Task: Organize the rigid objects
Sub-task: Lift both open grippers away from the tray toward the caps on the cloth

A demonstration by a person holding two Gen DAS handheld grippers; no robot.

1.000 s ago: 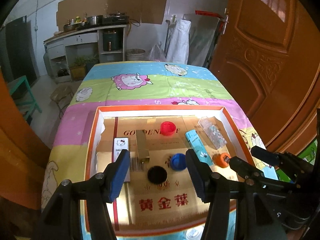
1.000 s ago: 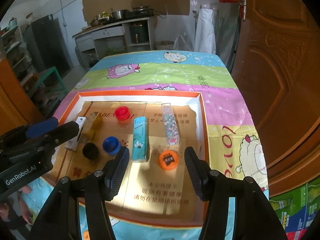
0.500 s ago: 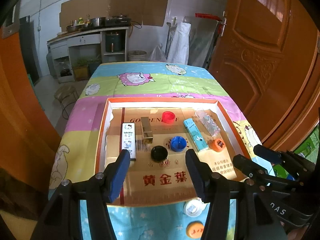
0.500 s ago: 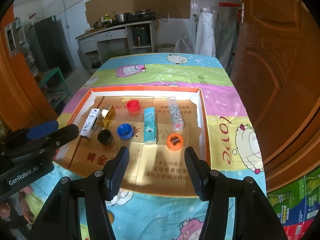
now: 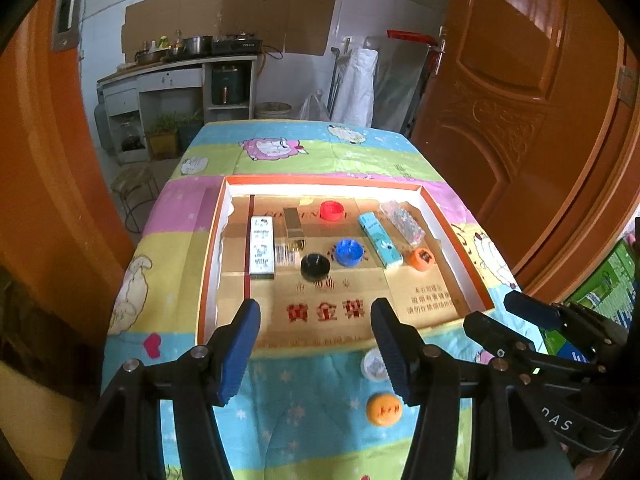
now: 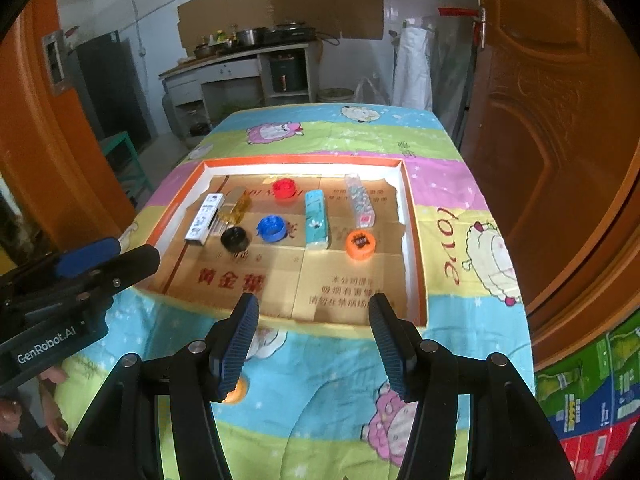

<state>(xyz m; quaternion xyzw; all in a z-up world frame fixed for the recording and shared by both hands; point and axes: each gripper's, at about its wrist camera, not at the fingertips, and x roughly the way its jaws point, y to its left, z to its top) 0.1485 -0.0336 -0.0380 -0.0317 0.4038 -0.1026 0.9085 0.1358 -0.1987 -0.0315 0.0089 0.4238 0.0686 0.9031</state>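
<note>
An orange-rimmed tray [image 5: 320, 180] [image 6: 416, 248] lined with cardboard holds a white box [image 5: 262, 250] [image 6: 204, 218], a gold box [image 5: 294, 228], a teal box [image 5: 379, 240] [image 6: 316, 220], a clear bead box [image 5: 402, 222] [image 6: 360, 200], and red [image 5: 332, 211], blue [image 5: 349, 252], black [image 5: 315, 266] and orange [image 5: 420, 259] caps. On the cloth in front of the tray lie a white cap [image 5: 374, 364] and another orange cap [image 5: 383, 410]. My left gripper [image 5: 316, 344] hangs open and empty over the tray's near edge. My right gripper [image 6: 314, 344] is open and empty too, to the right of the left one.
The table wears a striped cartoon cloth [image 6: 460, 240]. A wooden door [image 5: 520, 120] stands close on the right, with printed cartons [image 6: 580, 392] below it. A metal stool [image 5: 134, 184] and a green stool [image 6: 120, 152] stand left of the table. A kitchen counter [image 5: 180, 68] is at the back.
Both grippers have drawn back from over the tray toward the table's near end. The tray looks farther off, and the two loose caps on the cloth have come into view.
</note>
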